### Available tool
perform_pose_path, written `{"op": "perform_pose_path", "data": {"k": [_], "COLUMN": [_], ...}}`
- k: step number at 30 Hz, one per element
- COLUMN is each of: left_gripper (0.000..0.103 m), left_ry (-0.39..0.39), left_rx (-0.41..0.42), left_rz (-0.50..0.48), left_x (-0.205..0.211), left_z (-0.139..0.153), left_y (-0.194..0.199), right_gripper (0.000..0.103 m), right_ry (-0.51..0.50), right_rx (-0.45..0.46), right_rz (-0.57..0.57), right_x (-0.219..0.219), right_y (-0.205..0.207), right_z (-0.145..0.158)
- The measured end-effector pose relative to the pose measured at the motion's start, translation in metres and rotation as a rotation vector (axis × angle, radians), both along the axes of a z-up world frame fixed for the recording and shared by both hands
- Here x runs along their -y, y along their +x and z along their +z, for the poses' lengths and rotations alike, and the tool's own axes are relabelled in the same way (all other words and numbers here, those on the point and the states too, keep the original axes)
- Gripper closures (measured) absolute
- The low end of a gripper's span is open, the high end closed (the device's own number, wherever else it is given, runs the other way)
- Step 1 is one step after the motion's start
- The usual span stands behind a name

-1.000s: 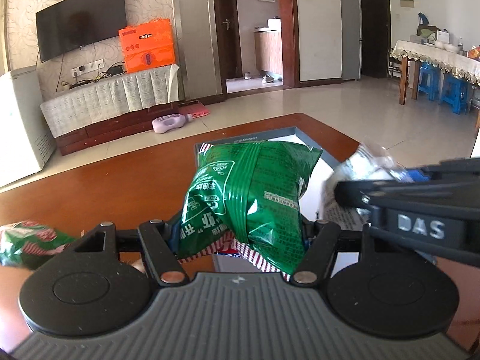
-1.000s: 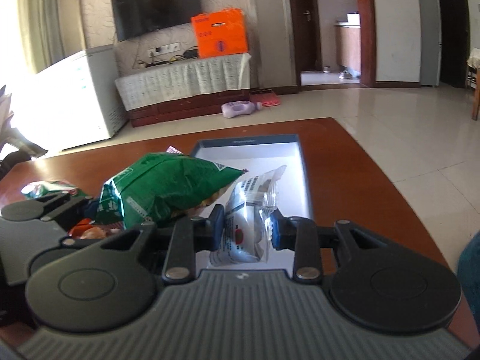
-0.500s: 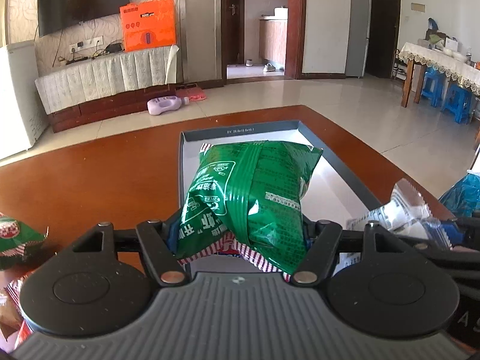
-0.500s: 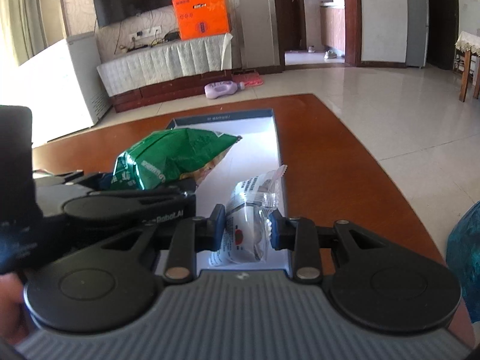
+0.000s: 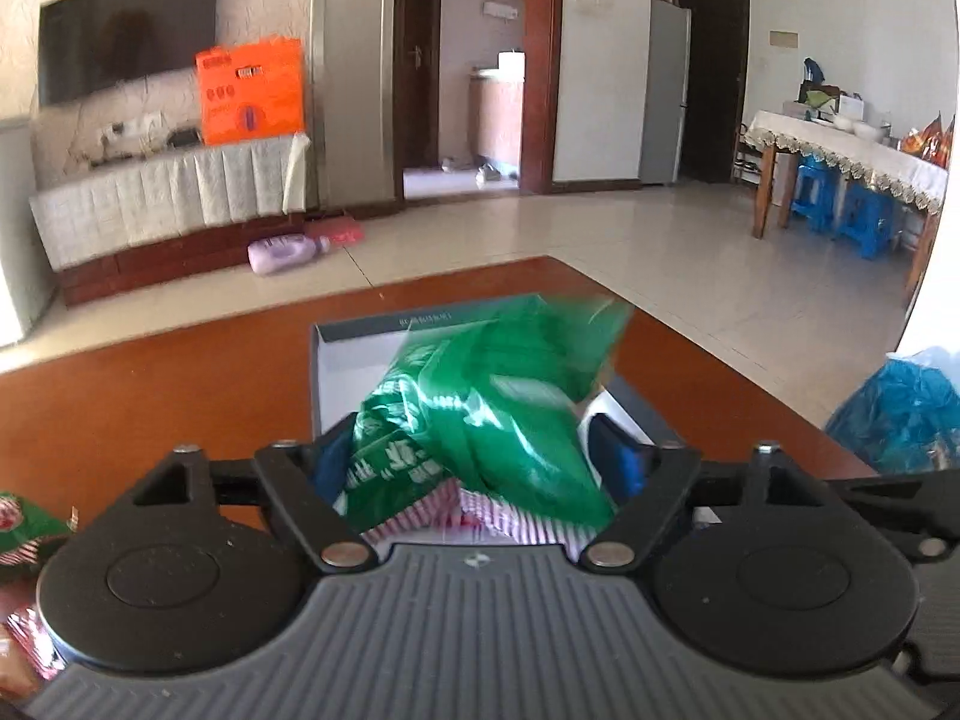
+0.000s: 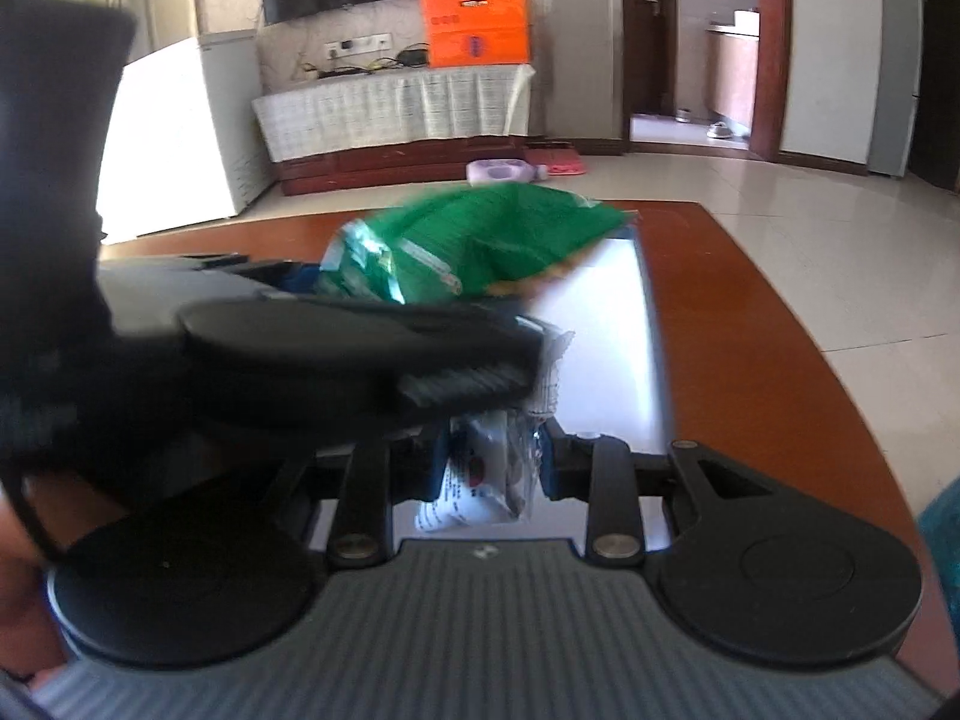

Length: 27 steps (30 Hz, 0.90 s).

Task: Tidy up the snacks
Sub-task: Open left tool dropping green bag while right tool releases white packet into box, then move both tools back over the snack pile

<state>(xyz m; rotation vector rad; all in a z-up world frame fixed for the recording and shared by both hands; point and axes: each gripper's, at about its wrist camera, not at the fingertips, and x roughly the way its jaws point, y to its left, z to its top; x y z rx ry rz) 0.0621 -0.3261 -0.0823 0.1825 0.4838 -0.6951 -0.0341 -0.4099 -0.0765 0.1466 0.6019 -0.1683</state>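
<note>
The left gripper, clamped on the green snack bag a second ago, is opening its jaws, and the blurred bag between them now tips forward over the near end of the shallow box at the middle of the tabletop, so this snack looks released into the box. The right gripper, low over the box's near edge and partly behind the left one, is closed on a clear white snack packet, which likely goes in next
</note>
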Motion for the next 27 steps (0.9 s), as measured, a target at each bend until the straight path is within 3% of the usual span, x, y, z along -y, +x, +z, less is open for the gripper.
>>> {"op": "perform_pose_path", "data": {"k": [4,6,8,14,19,23,27], "left_gripper": [0.01,0.009,0.009,0.008,0.006,0.006,0.006], "left_ry": [0.006,0.014,0.02,0.002,-0.072,-0.005,0.012], "left_rx": [-0.005,0.0,0.004,-0.016,-0.05,-0.017,-0.021], "left_rz": [0.01,0.027,0.044,0.094,0.142,0.174,0.196], "left_x": [-0.006,-0.012,-0.018,-0.05,-0.083,-0.097,-0.116], "left_z": [0.004,0.006,0.006,0.014,0.021,0.025,0.027], "left_y": [0.0,-0.002,-0.001,-0.007,-0.008,-0.018,-0.022], "right_gripper": [0.062,0.048,0.042,0.042,0.041,0.039,0.039], "right_ry": [0.02,0.007,-0.016,-0.085,-0.116,-0.146,-0.153], "right_rx": [0.001,0.007,0.017,0.036,0.103,0.065,0.036], "right_rz": [-0.039,-0.043,-0.047,-0.062,-0.059,-0.069,-0.097], "right_x": [0.002,-0.002,-0.006,-0.009,-0.017,-0.02,-0.019], "right_y": [0.004,0.002,0.0,-0.004,-0.013,-0.007,-0.005], "right_z": [0.001,0.003,0.006,0.011,0.022,0.019,0.016]}}
